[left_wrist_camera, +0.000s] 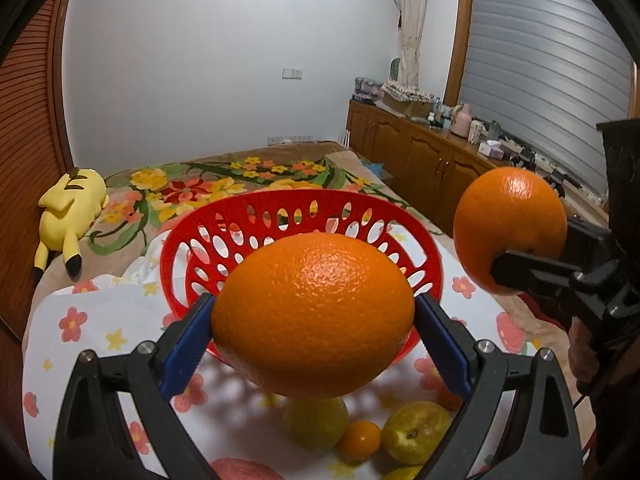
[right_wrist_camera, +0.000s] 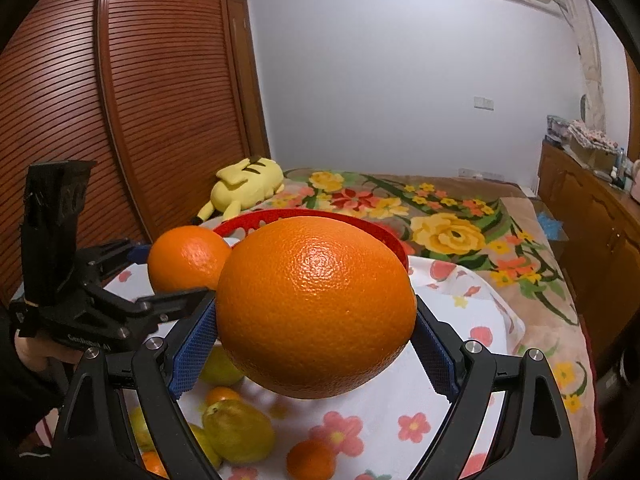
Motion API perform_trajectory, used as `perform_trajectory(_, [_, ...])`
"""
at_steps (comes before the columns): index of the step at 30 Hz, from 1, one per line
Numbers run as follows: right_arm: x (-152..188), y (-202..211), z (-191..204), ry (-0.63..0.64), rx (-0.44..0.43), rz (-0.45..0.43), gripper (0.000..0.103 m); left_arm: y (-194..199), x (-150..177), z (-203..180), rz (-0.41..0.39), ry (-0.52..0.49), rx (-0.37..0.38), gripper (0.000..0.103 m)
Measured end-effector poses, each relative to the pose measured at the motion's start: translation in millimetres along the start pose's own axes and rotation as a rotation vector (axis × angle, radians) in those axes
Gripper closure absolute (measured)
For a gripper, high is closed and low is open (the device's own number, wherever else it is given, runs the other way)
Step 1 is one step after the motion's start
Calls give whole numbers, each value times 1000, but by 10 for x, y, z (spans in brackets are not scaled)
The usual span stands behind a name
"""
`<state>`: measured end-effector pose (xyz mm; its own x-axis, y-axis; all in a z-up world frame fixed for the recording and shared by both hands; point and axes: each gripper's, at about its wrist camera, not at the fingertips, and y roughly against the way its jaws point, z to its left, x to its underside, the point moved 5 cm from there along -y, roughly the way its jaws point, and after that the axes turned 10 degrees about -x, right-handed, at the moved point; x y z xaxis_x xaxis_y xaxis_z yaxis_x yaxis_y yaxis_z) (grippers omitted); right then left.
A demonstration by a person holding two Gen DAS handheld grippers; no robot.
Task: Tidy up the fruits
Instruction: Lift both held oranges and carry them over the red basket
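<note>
My left gripper [left_wrist_camera: 314, 322] is shut on a large orange [left_wrist_camera: 314, 300], its blue pads [left_wrist_camera: 188, 344] pressing both sides. It hangs above the flowered cloth, just in front of the red perforated basket [left_wrist_camera: 300, 200], which looks empty from here. To the right, my right gripper [left_wrist_camera: 532, 244] is shut on a second orange [left_wrist_camera: 510, 220]. In the right wrist view that orange [right_wrist_camera: 316, 300] fills the right gripper [right_wrist_camera: 316, 320], with the basket rim [right_wrist_camera: 386, 236] behind. The left gripper [right_wrist_camera: 172, 274] holds its orange [right_wrist_camera: 186, 256] at the left.
Loose fruit lies on the cloth below the grippers: a yellow-green pear [right_wrist_camera: 236, 432], small tangerines [left_wrist_camera: 360, 440] [right_wrist_camera: 310, 460] and a yellowish citrus [left_wrist_camera: 416, 432]. A yellow plush toy [left_wrist_camera: 72, 208] lies on the floral bedspread [right_wrist_camera: 448, 216]. A wooden cabinet [left_wrist_camera: 420, 152] stands at right.
</note>
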<state>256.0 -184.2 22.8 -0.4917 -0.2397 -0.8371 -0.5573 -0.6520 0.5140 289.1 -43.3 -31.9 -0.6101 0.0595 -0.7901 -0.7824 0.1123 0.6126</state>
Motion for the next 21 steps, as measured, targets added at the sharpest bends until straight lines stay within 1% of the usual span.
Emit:
perform_trajectory(3, [-16,-47,-39,2,-4,6,12,-92,3,-5,20,-8,-10,7])
perform_trajectory(6, [-22,-88,-83,4,-7,9,12,-164,19,-13,45,-11,-2,7])
perform_trajectory(14, [6,-165,-170,-6,-2,20,12,-241,66,-80,66,-51,-20,6])
perform_trajectory(21, [7,-196,-181,-6,-4,25,12,-322,55,-24,99,-26,-1,6])
